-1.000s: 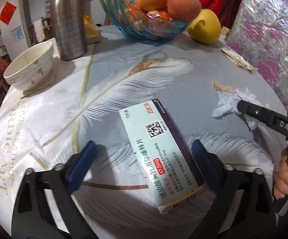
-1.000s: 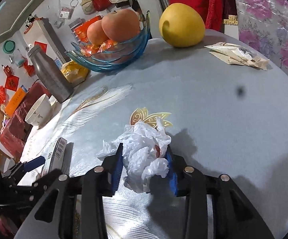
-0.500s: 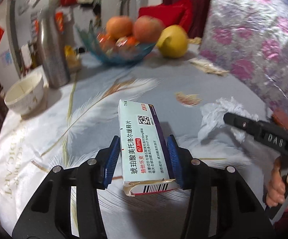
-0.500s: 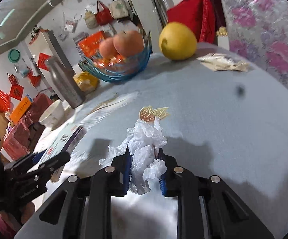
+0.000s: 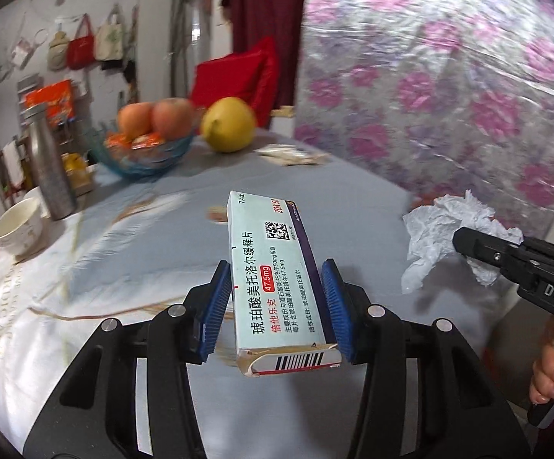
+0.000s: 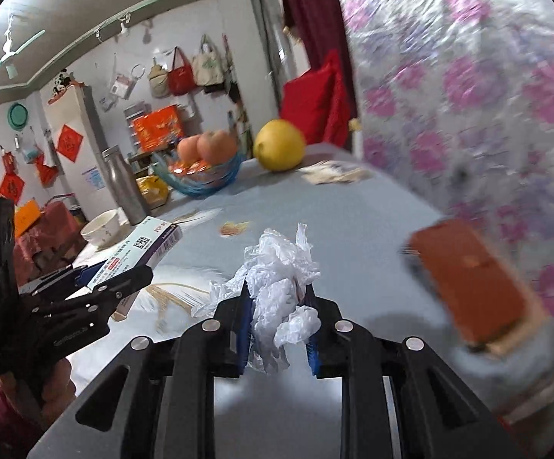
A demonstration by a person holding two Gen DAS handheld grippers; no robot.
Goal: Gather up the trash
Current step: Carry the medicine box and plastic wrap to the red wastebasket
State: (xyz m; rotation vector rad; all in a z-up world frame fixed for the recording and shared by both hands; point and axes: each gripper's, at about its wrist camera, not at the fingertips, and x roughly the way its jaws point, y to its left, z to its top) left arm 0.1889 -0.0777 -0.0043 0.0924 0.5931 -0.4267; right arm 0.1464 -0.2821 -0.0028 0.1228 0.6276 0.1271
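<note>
Cardboard box (image 5: 277, 279) sits pinched across its width in the left gripper (image 5: 275, 302), above the table (image 5: 143, 237); it looks light, stiff, crushable. Right gripper (image 6: 277, 317) squeezes soft crumpled plastic (image 6: 281, 275), nearer the right edge.

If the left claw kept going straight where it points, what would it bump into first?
Probably the grey tablecloth just past the medicine box the left claw holds; the fruit bowl sits farther back, but depth is unclear.

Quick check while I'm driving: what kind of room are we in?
Likely a lived-in home dining or living room: a fruit bowl and bottle on a clothed table, tote bags hung on the wall.
</note>
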